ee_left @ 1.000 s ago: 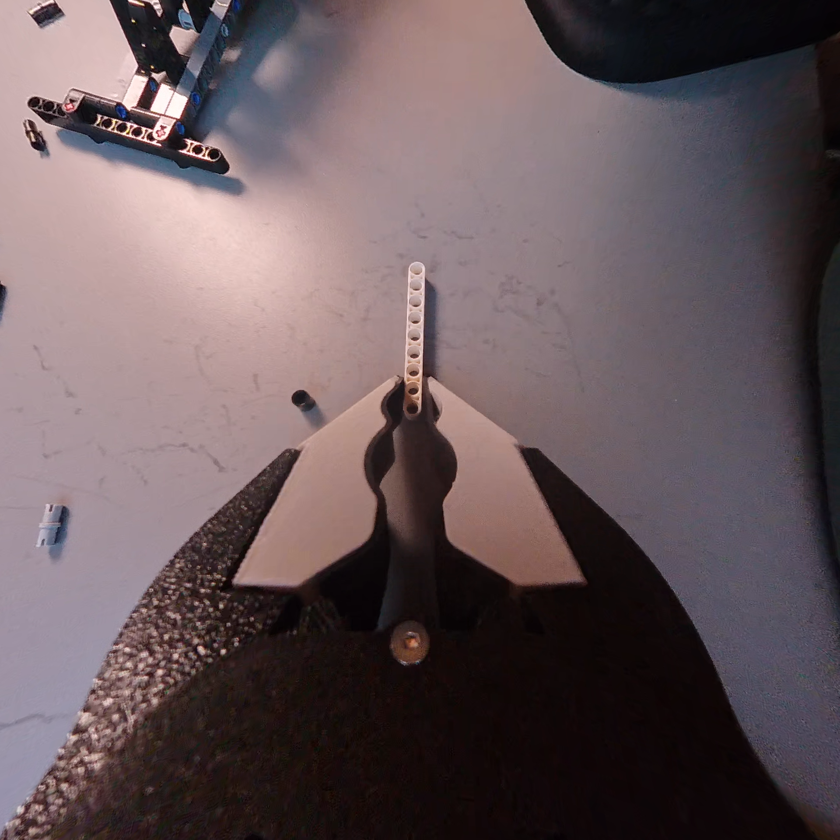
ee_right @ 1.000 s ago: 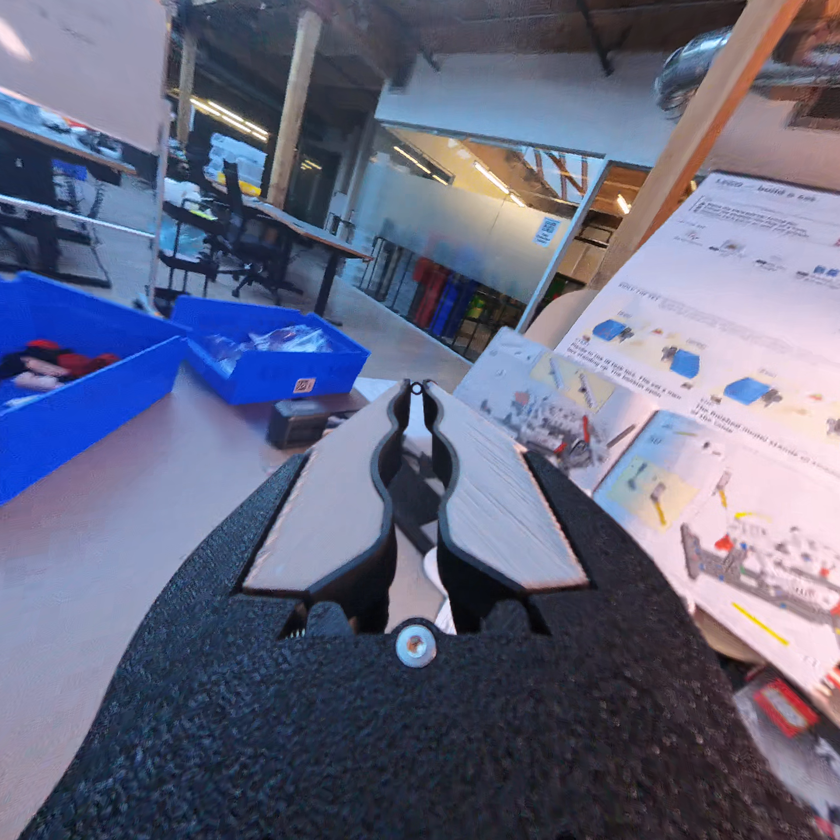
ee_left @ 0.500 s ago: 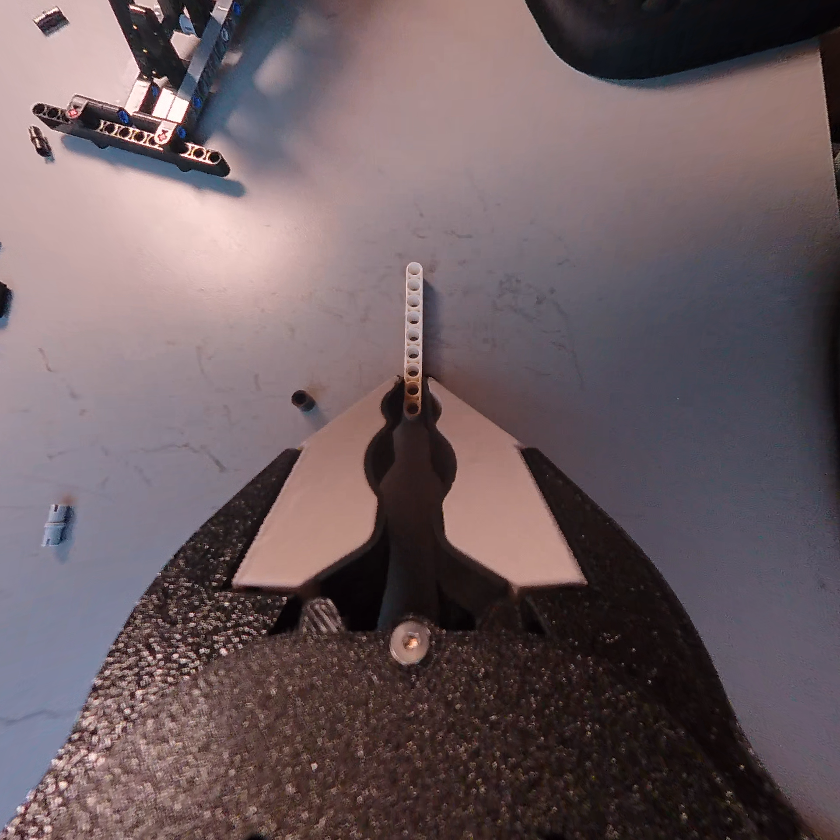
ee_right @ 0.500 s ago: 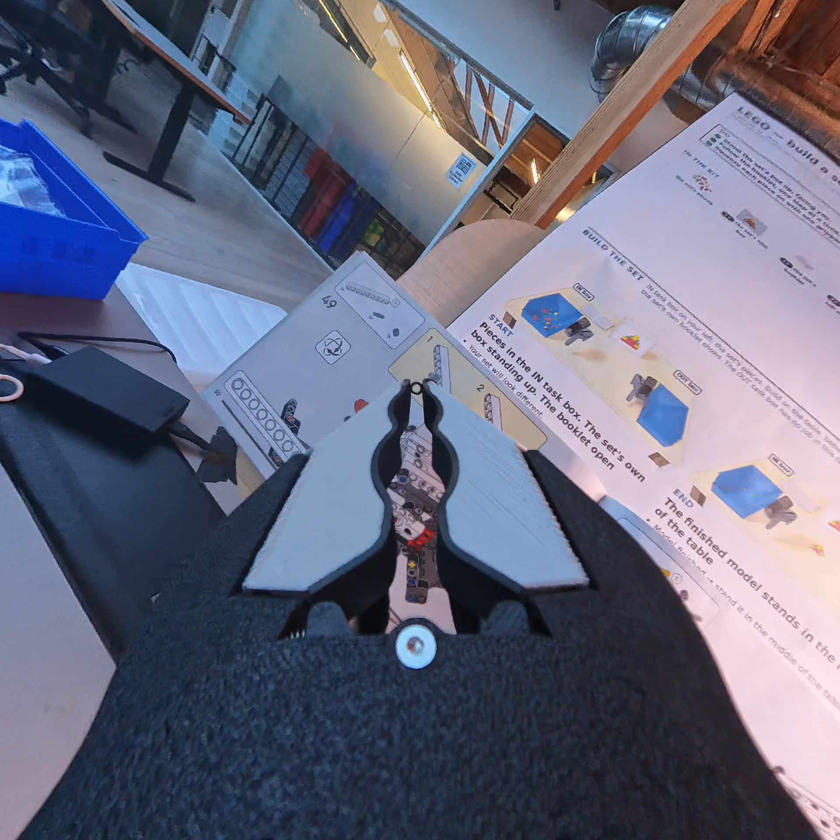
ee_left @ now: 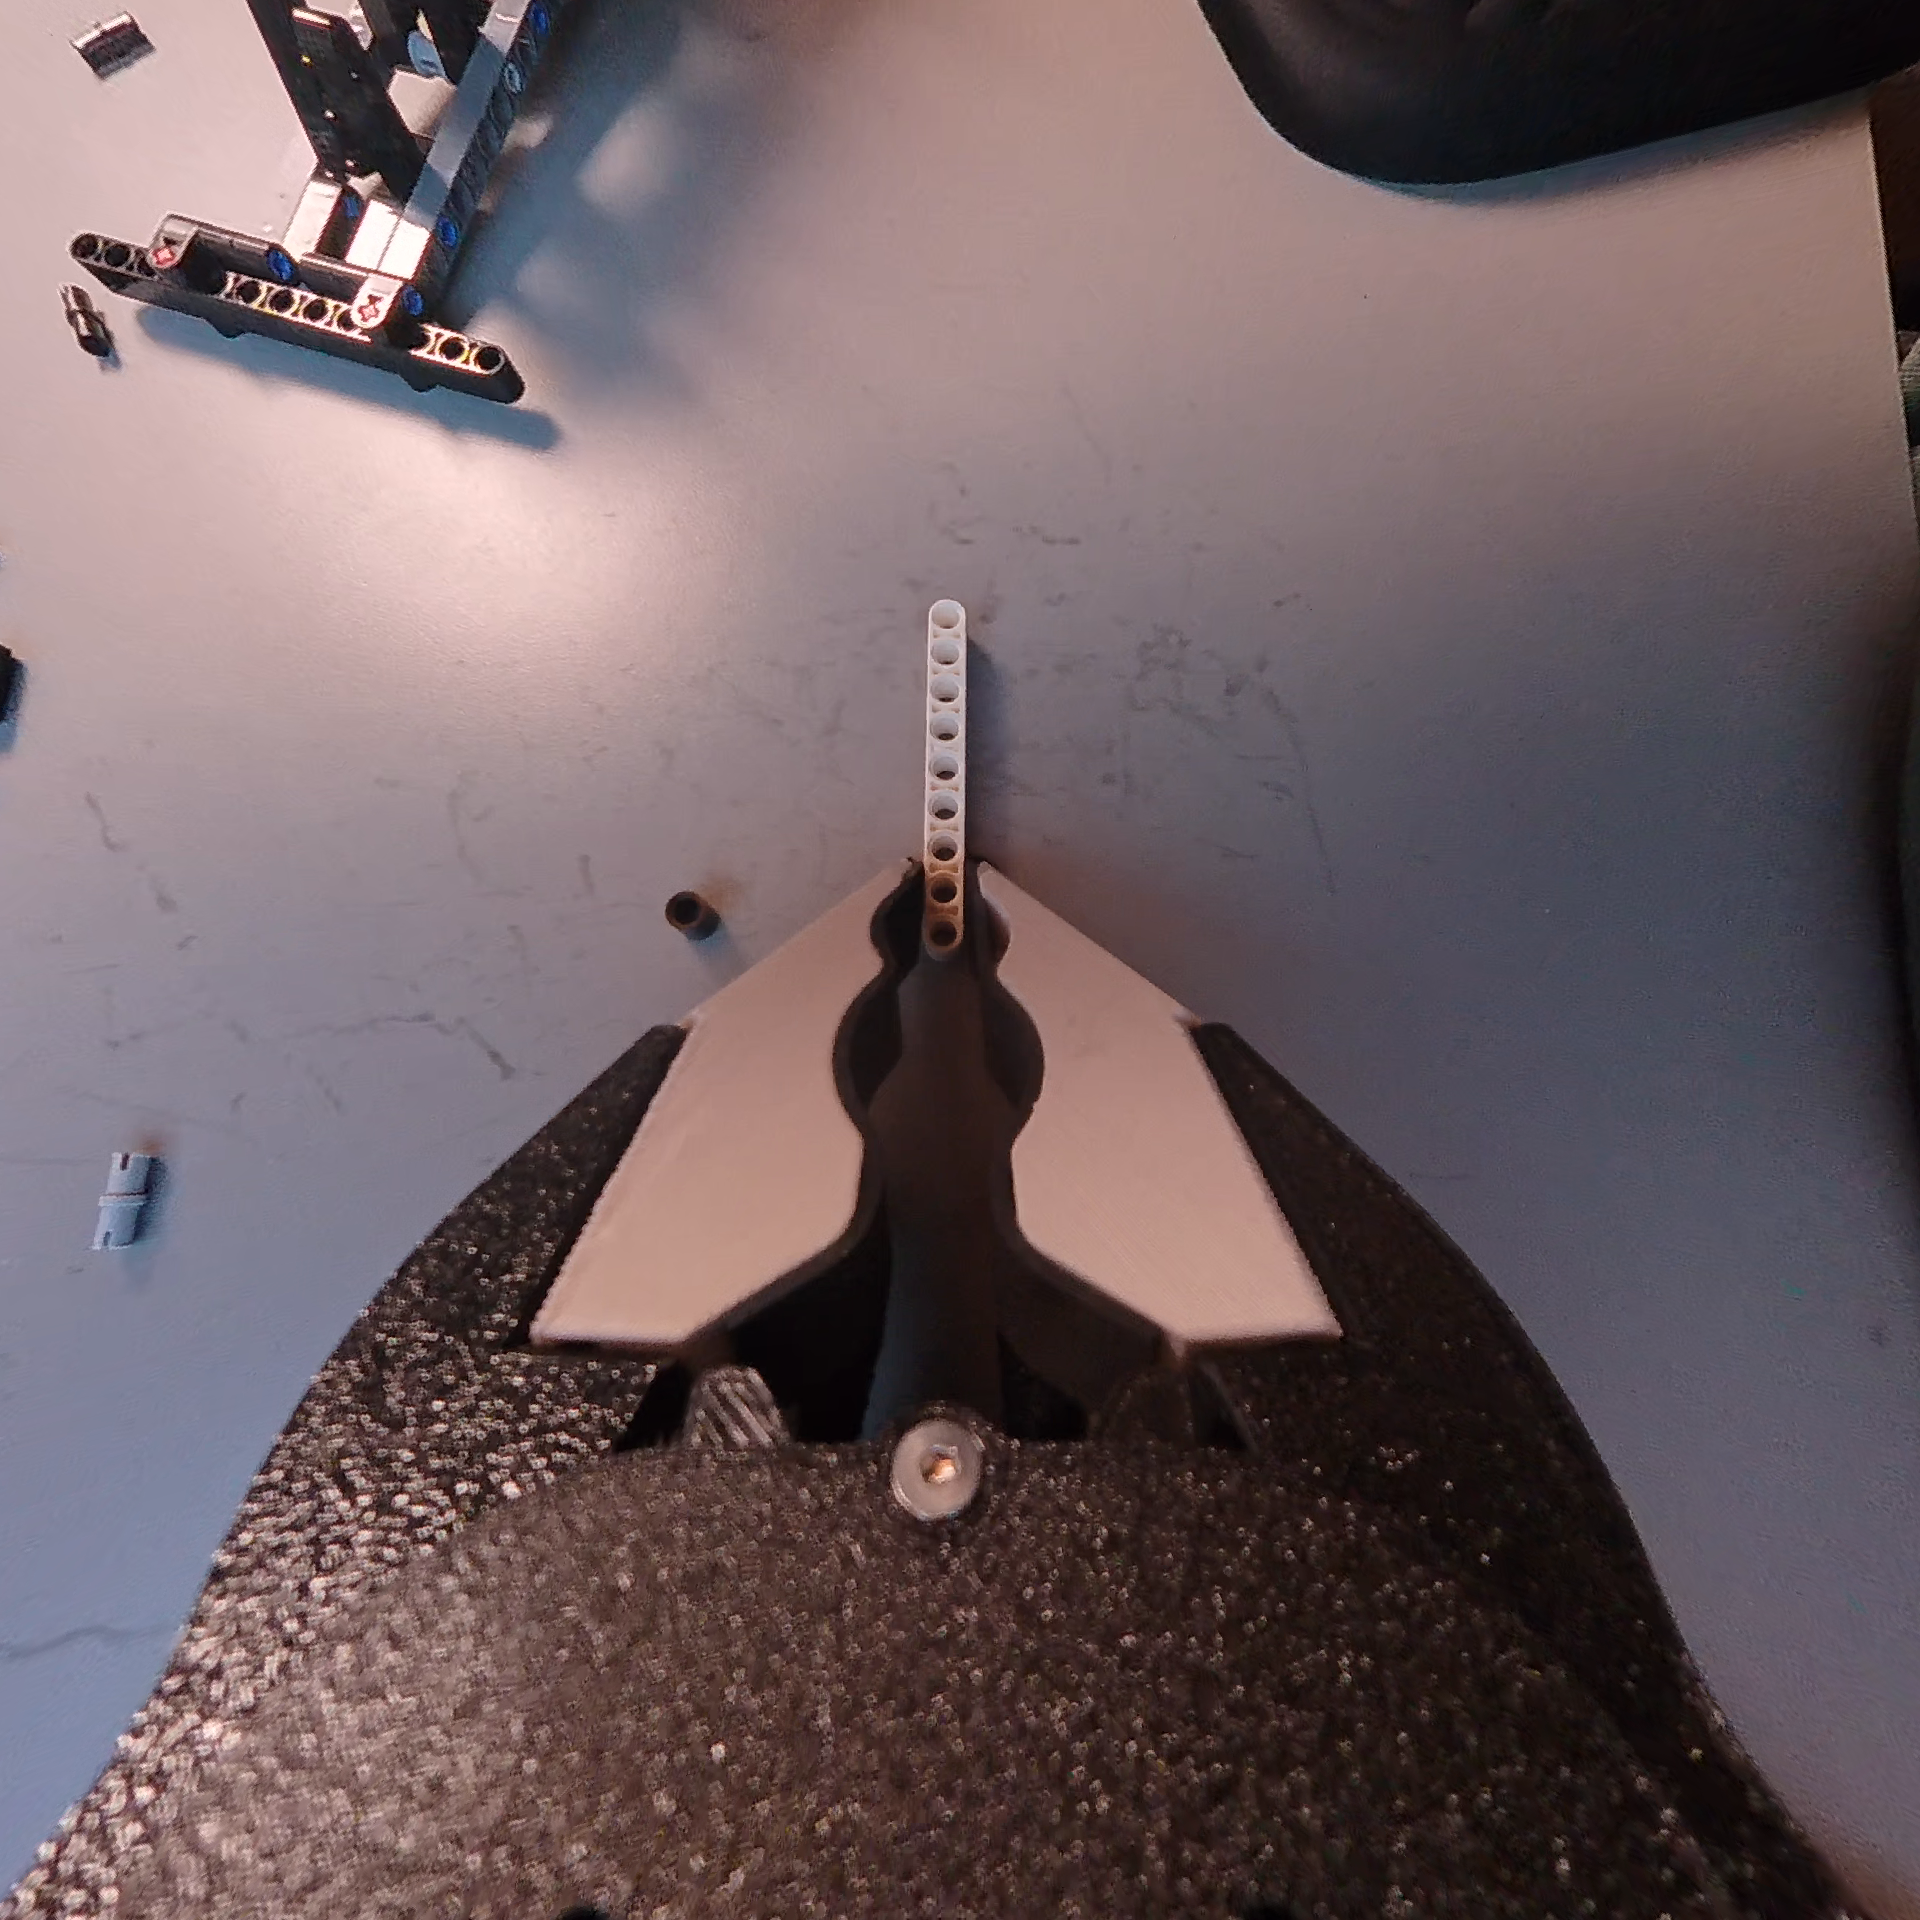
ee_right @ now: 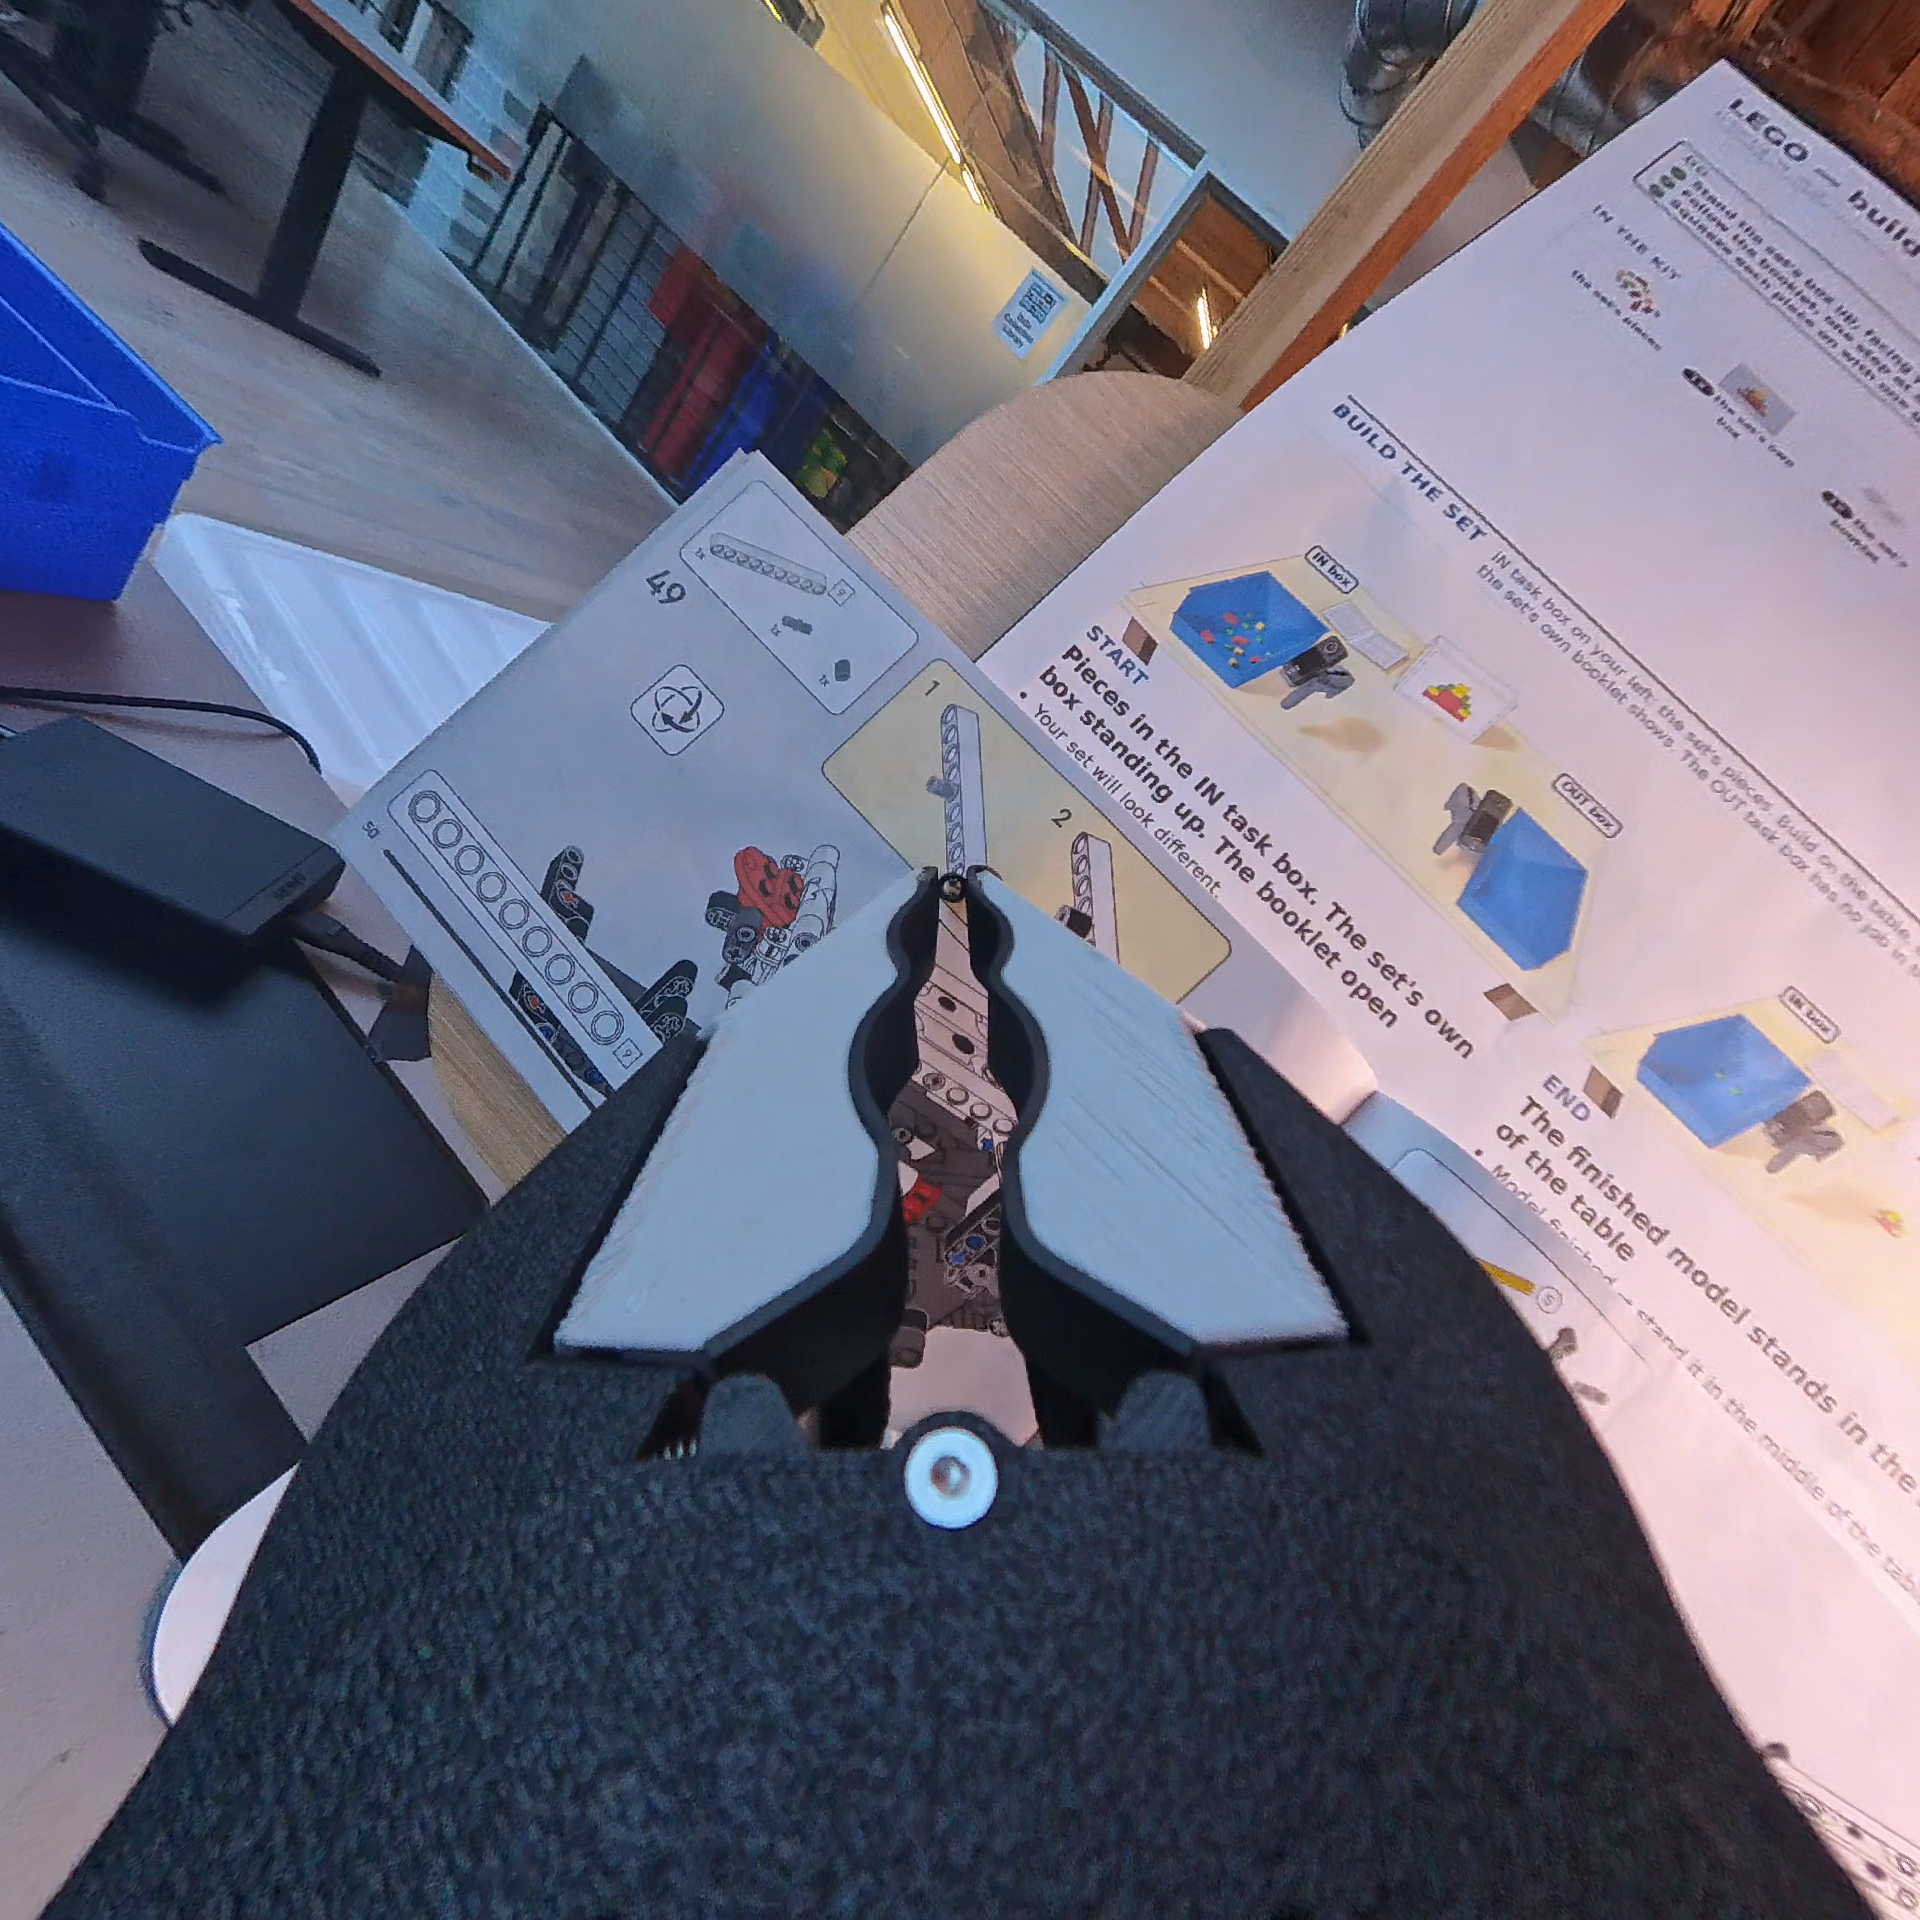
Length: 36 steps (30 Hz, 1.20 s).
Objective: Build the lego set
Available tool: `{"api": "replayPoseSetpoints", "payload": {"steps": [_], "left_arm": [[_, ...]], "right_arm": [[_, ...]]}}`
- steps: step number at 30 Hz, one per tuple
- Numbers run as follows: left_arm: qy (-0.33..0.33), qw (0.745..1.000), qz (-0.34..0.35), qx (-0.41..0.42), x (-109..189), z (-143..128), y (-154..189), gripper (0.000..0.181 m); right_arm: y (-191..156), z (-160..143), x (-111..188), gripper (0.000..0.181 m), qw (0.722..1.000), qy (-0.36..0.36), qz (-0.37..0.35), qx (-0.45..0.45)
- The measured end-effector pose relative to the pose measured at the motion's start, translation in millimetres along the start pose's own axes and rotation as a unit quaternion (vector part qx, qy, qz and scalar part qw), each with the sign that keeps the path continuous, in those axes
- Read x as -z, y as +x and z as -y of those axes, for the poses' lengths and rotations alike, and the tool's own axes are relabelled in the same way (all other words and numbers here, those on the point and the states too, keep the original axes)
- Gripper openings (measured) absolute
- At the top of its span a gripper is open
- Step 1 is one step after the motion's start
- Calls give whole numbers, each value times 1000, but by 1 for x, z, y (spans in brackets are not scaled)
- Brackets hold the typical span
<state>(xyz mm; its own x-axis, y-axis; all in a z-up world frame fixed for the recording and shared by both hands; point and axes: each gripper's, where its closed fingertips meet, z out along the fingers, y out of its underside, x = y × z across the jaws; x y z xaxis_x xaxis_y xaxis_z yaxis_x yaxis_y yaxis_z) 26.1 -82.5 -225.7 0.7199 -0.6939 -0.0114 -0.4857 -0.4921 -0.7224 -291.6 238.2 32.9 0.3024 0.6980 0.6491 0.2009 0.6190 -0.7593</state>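
I can see print on three things: my open booklet [ee_right: 644, 790] at centre, the big white sheet [ee_right: 1558, 644] at right, and a small sign [ee_right: 1029, 312] on the glass wall [ee_right: 810, 208] above.

Left gripper [ee_left: 944, 883]: coarse-grained black plastic body, two pale grey wedge fingers [ee_left: 727, 1132] with wavy black inner edges, silver screw [ee_left: 936, 1473] at 6 o'clock. Right gripper [ee_right: 951, 883]: identical build.

White beam [ee_left: 944, 774]; grey table [ee_left: 1351, 623]; blue bin [ee_right: 73, 457].

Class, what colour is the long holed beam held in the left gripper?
White beam; left wrist view shows it best.
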Motion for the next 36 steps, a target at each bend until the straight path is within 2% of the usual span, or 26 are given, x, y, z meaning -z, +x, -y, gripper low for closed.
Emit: {"api": "replayPoseSetpoints", "payload": {"steps": [36], "left_arm": [[0, 1000, -3, 2, 0, 0, 0, 7]], "right_arm": [[-7, 13, -13, 4, 1000, 16, 9, 0]]}}
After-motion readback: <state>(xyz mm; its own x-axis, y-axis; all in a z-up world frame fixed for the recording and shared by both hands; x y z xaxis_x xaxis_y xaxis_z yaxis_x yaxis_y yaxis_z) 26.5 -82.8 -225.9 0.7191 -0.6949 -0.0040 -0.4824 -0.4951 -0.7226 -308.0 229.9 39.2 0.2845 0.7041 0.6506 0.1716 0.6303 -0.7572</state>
